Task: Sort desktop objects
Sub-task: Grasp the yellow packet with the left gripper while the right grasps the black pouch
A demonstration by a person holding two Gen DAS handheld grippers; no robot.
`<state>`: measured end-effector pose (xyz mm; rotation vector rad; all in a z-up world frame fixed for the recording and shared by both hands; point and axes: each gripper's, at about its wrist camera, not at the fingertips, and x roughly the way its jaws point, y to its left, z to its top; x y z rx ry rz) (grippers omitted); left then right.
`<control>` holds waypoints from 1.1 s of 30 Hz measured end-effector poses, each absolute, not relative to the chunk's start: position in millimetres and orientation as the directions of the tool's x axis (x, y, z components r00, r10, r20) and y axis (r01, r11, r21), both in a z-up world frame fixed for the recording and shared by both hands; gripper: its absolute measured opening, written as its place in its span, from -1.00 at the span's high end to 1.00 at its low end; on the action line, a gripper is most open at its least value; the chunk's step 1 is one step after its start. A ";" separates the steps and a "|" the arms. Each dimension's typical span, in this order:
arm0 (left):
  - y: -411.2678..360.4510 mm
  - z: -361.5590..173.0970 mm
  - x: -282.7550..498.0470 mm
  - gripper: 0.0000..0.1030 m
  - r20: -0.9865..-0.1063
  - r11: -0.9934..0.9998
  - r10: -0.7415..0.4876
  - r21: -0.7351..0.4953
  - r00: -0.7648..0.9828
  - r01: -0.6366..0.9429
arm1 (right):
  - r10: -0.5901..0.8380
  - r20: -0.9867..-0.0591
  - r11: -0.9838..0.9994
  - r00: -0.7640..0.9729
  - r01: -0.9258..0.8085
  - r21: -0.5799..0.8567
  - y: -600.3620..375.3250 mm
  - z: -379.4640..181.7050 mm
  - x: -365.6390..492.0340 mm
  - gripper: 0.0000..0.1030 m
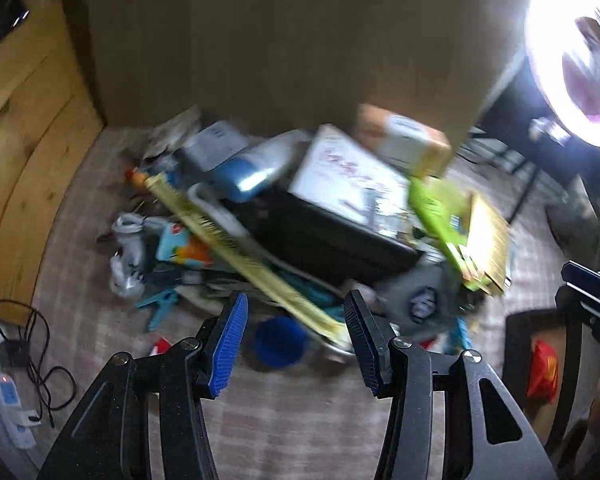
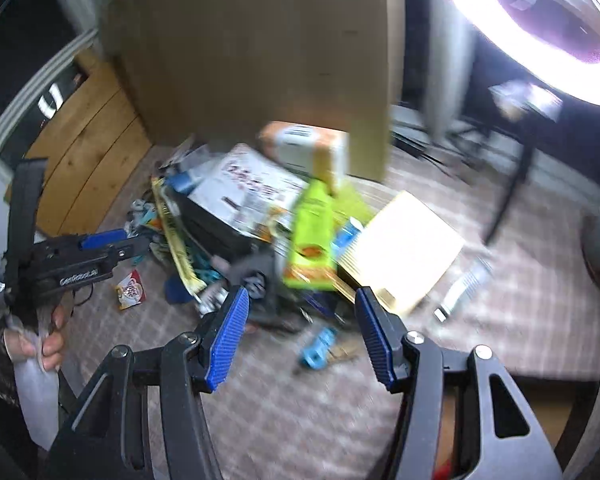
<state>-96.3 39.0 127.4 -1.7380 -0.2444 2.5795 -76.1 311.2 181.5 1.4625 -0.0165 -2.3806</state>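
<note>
A blurred heap of desk items lies on a checked cloth (image 1: 284, 420). In it are a black box (image 1: 328, 236), a white printed box (image 1: 348, 176), an orange-and-white carton (image 1: 408, 144), a green packet (image 1: 440, 216), a long yellow strip (image 1: 236, 248) and a blue-and-white bottle (image 1: 252, 172). My left gripper (image 1: 296, 312) hangs open above the heap's near edge, over a blue round cap (image 1: 280, 342), holding nothing. My right gripper (image 2: 303, 304) is open and empty above the green packet (image 2: 312, 240), a yellow pad (image 2: 404, 248) and a blue clip (image 2: 318, 346).
A cardboard sheet (image 1: 284, 40) stands behind the heap and a ring light (image 1: 572, 60) glares at the right. A wooden panel (image 1: 28, 140) is on the left, a power strip (image 1: 12, 400) with cable below it. A hand (image 2: 52, 344) holds the left gripper (image 2: 100, 248) beside a small sachet (image 2: 130, 290).
</note>
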 end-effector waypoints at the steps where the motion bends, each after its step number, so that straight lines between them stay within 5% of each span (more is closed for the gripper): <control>1: 33.3 122.3 -98.6 0.06 -0.923 -0.986 0.107 -0.148 -0.370 0.084 | -0.302 -0.866 -0.933 -0.399 0.308 0.183 301.3 179.3 -82.9 -0.07; 21: 9.8 38.4 -136.1 0.11 -0.940 -0.919 0.222 -0.290 -0.259 0.265 | -0.306 -0.925 -0.837 -0.226 0.528 0.148 172.9 92.9 -171.0 -0.02; 25: 9.7 33.4 -133.2 0.28 -0.939 -0.913 0.225 -0.296 -0.260 0.279 | -0.321 -0.928 -0.830 -0.191 0.529 0.178 165.2 83.9 -174.3 0.26; 28: 7.2 32.7 -128.6 0.55 -0.932 -0.904 0.242 -0.317 -0.269 0.286 | -0.319 -0.929 -0.822 -0.187 0.542 0.173 158.9 82.6 -172.0 0.35; 33: 7.3 37.1 -115.9 0.70 -0.918 -0.899 0.268 -0.347 -0.292 0.267 | -0.344 -0.923 -0.826 -0.173 0.524 0.210 160.0 85.1 -169.8 0.47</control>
